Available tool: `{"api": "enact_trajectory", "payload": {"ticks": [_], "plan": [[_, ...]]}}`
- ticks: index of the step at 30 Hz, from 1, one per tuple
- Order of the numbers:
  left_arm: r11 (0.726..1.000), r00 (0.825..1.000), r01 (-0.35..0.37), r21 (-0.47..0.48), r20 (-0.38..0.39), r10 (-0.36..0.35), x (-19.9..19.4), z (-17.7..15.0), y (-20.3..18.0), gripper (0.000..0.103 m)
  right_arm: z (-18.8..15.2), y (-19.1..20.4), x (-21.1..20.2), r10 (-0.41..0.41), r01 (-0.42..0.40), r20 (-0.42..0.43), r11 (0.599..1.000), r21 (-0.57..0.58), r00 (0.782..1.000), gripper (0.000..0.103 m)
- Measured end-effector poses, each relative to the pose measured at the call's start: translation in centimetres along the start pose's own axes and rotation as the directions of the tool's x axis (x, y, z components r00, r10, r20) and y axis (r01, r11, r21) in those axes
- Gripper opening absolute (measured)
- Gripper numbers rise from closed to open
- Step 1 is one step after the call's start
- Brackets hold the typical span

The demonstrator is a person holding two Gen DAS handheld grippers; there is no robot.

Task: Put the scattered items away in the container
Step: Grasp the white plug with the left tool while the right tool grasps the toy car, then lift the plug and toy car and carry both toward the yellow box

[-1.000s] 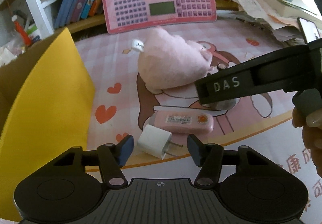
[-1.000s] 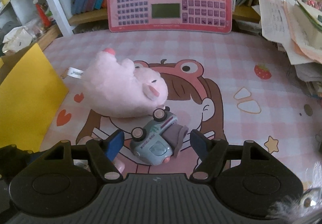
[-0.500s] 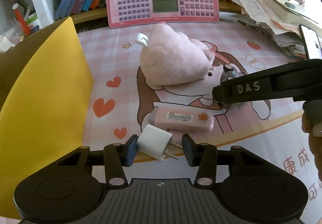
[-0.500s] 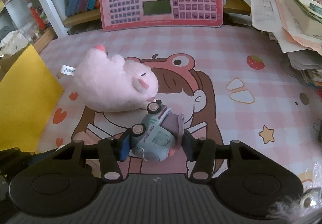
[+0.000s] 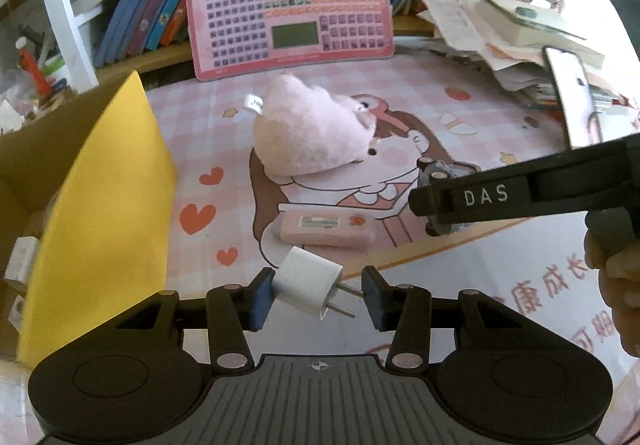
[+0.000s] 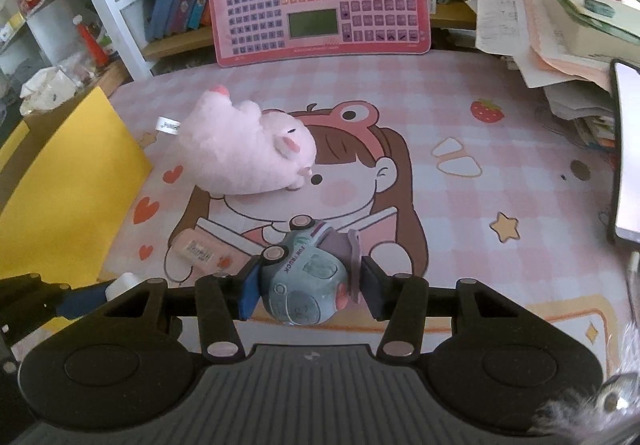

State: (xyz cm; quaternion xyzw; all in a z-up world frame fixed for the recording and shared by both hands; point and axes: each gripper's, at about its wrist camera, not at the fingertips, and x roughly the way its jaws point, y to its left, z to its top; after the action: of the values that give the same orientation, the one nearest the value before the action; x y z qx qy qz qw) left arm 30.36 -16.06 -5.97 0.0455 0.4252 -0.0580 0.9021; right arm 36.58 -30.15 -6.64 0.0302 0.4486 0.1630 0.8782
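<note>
Both grippers are clenched: the left gripper (image 5: 316, 295) squeezes a smooth white plug (image 5: 307, 282) with two metal pins, and the right gripper (image 6: 307, 287) pinches a round, shiny blue toy truck (image 6: 305, 279). Just behind lies a flat pink case (image 5: 326, 226), then a fluffy pink pig (image 6: 248, 153) on the checked mat (image 6: 460, 113). A yellow cardboard box (image 5: 102, 205) stands at the left.

Both tongs tilt downward, the left tongs (image 5: 316, 295) and right tongs (image 6: 308, 285) each clamped on something.
</note>
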Motion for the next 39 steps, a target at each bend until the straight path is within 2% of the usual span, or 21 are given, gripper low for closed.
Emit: {"api": "enact_trajectory", "payload": {"ticks": [6, 14, 24, 33, 39], "plan": [[0.999, 0.999, 0.038, 0.017, 0.023, -0.039, -1.9, -0.5, 0.1, 0.045, -1.7, 0.4, -2.0, 0.001, -0.001, -0.004, 1.0, 0.014, 1.0, 0.048], [0.99, 0.99, 0.126, 0.06, 0.058, -0.129, -4.6, -2.4, 0.5, 0.045, -4.5, 2.3, -4.4, -0.04, 0.04, -0.004, 0.999, 0.026, 0.999, 0.048], [0.973, 0.974, 0.214, 0.088, 0.058, -0.22, -8.9, -5.9, 3.5, 0.045, -8.5, 6.2, -8.3, -0.077, 0.078, -0.014, 0.994, 0.074, 0.997, 0.048], [0.973, 0.974, 0.217, 0.077, 0.051, -0.222, -12.7, -9.2, 7.9, 0.045, -12.0, 11.3, -10.4, -0.068, 0.07, -0.035, 0.996, 0.063, 0.997, 0.048], [0.979, 0.979, 0.195, 0.057, 0.046, -0.198, -14.5, -11.6, 10.9, 0.045, -13.3, 15.2, -11.0, -0.033, 0.033, -0.051, 0.999, 0.005, 0.998, 0.048]]}}
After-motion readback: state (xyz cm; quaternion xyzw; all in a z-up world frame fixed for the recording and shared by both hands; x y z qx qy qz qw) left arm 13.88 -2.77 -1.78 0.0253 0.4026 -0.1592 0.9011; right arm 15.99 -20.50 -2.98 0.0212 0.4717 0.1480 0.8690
